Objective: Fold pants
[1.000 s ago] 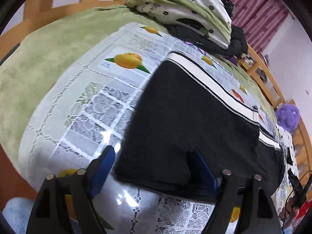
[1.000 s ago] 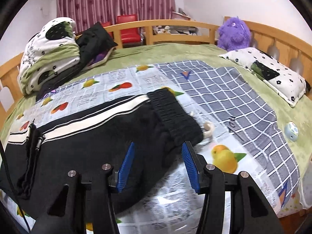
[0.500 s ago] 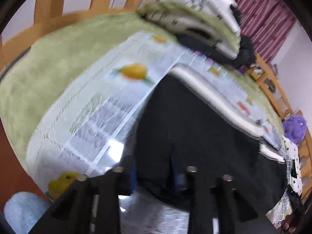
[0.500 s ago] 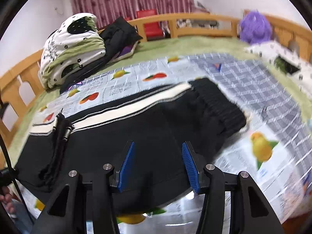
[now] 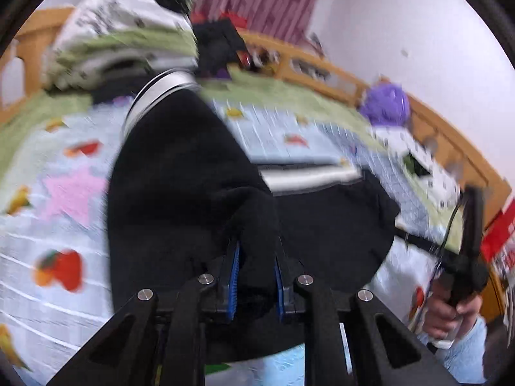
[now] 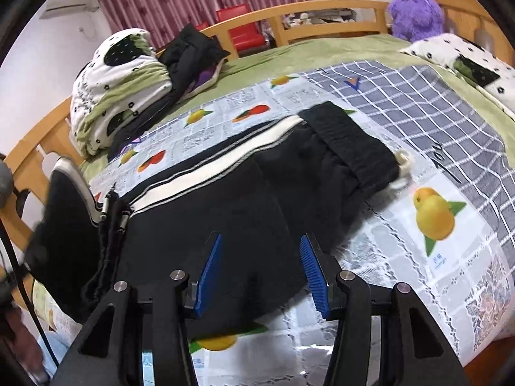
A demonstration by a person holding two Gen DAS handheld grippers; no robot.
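Left of the spread right tongs (image 6: 260, 273), the leg end of the black track pants with a white side stripe (image 6: 244, 212) is lifted, pinched by the left tongs (image 5: 256, 267). The rest lies flat on the fruit-printed plastic sheet (image 6: 450, 257) under and ahead of the right tongs. Beyond sit folded white-and-green bedding (image 6: 119, 80), a black jacket (image 6: 190, 54) and, far right, a purple plush toy (image 6: 415, 13).

left gripper (image 5: 256, 254): jaws closed on black fabric, lifted | right gripper (image 6: 261, 270): jaws apart, nothing gripped, low over the cloth | right hand (image 5: 449, 305): wrapped around its handle
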